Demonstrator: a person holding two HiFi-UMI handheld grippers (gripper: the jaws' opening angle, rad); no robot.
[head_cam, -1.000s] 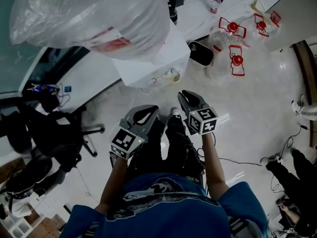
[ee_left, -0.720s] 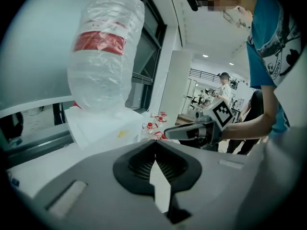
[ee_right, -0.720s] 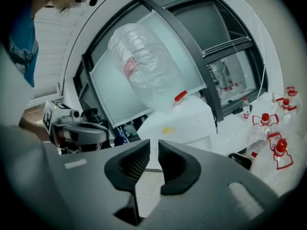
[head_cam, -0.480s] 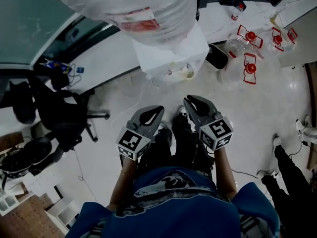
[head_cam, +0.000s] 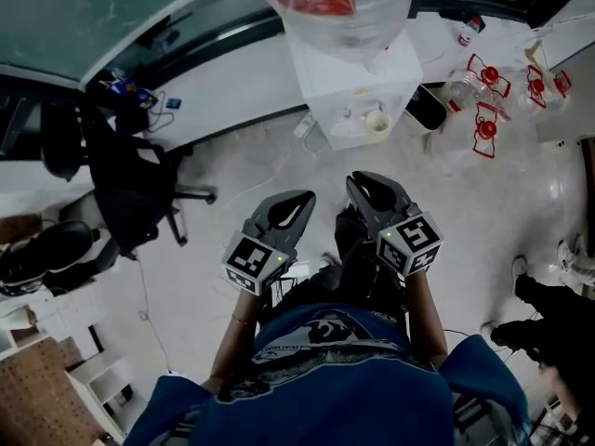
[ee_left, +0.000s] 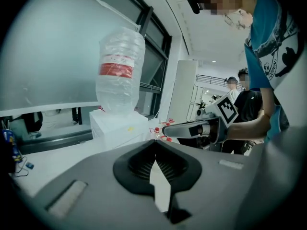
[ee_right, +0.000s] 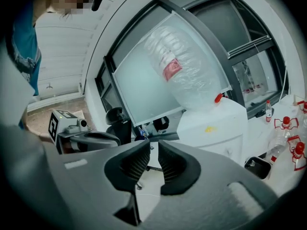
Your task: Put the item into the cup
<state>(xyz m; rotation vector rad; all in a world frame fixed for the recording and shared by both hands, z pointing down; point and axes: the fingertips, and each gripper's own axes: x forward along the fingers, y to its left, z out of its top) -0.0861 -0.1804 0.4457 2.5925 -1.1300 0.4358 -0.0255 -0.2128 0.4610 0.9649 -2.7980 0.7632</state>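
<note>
Pale glossy floor fills the head view, with a white water dispenser ahead carrying an upturned clear bottle. A small pale cup sits on the dispenser's front ledge, well ahead of both grippers. The left gripper and right gripper are held side by side above the person's legs. A black office chair stands to the left, and red-capped bottles and a dark bin lie to the right.

Only the left gripper view shows its jaws: tips touching, nothing between them. Past them stand the dispenser and a second person in dark clothes.

From the right gripper view, its jaws stand a narrow slit apart and hold nothing. Behind are a large window and the red-capped bottles; the cup does not show here. Which thing is the item, I cannot tell.
</note>
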